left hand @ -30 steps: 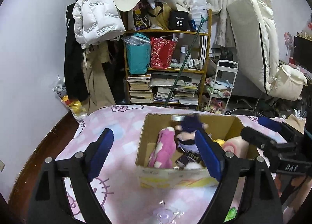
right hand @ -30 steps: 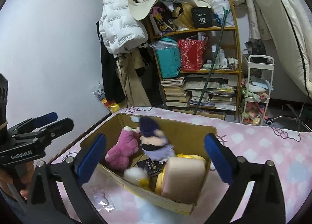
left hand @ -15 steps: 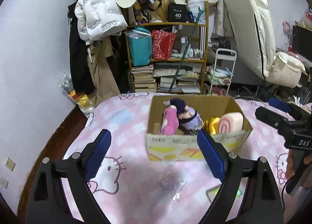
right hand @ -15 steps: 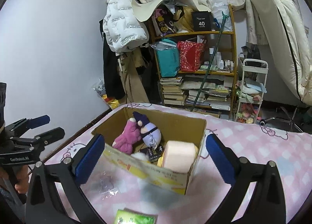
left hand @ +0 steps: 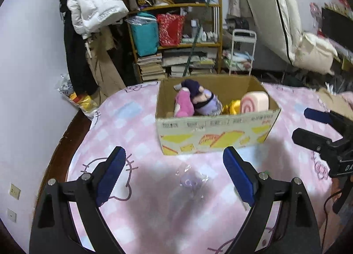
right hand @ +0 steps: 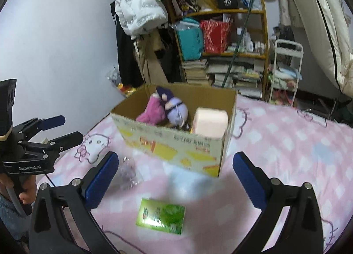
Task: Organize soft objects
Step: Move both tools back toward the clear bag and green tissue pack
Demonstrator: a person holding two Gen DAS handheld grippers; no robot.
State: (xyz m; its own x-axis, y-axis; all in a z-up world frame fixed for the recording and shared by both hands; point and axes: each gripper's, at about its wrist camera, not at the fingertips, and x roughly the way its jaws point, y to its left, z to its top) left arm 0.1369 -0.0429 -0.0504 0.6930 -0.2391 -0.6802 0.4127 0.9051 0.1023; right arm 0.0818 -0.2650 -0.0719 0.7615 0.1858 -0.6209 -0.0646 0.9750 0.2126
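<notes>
Both tongs are hanging spread and empty: left gripper (left hand: 174, 174), right gripper (right hand: 175, 174). I'd be lining the right one up over that flat green packet (right hand: 162, 216), then dropping it in the printed cardboard box (right hand: 174, 143).

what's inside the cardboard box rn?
In the cardboard box: pink plush, purple doll, yellow toy, pink roll cushion. The box floor is hidden.

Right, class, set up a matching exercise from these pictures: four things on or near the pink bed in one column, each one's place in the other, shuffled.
Things:
1. pink plush toy
2. swirl roll cushion
3. green packet
4. clear plastic wrapper

Places:
A. flat on the blanket, outside the box, near the right tongs
B. in the cardboard box, right end
C. crumpled on the blanket in front of the box
D. in the box, beside the purple doll

Pairs: 1-D, 2-B, 3-A, 4-C
</notes>
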